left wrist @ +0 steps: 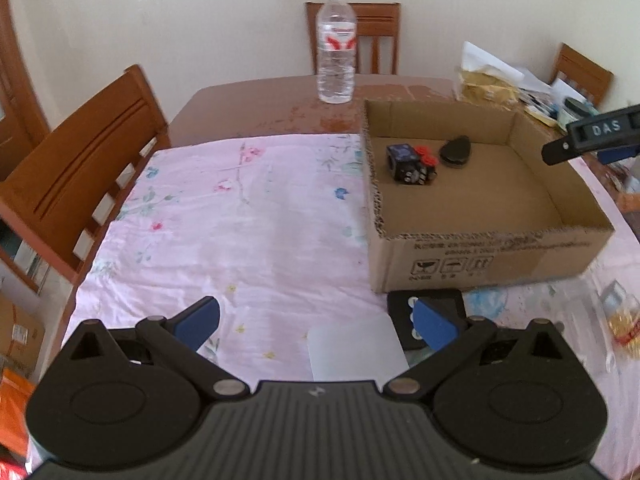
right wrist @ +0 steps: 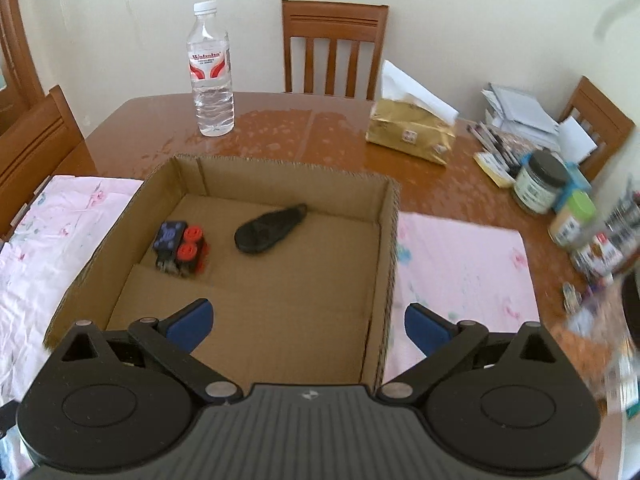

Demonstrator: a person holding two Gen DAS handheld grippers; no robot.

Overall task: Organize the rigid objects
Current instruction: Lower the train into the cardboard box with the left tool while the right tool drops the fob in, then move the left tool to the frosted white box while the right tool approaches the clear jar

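An open cardboard box [left wrist: 492, 248] [right wrist: 392, 240] stands on the pink flowered cloth [left wrist: 224, 216]. Inside lie a black block with red knobs [left wrist: 412, 162] [right wrist: 180, 246] and a flat black case [left wrist: 455, 150] [right wrist: 269, 229]. My left gripper [left wrist: 316, 324] is open above the cloth, with a translucent white lid-like piece [left wrist: 354, 348] below it and a flat black device with white dots [left wrist: 424, 316] by its right finger. My right gripper [right wrist: 306, 326] is wide open over the box's near right wall, holding nothing; its finger [left wrist: 592, 136] shows at the right of the left wrist view.
A clear water bottle [left wrist: 336, 46] [right wrist: 210, 70] stands on the bare wood behind the box. A gold tissue pack [right wrist: 412, 132], papers, jars [right wrist: 540, 182] and small packets crowd the table's right side. Wooden chairs [left wrist: 76, 184] [right wrist: 334, 46] ring the table.
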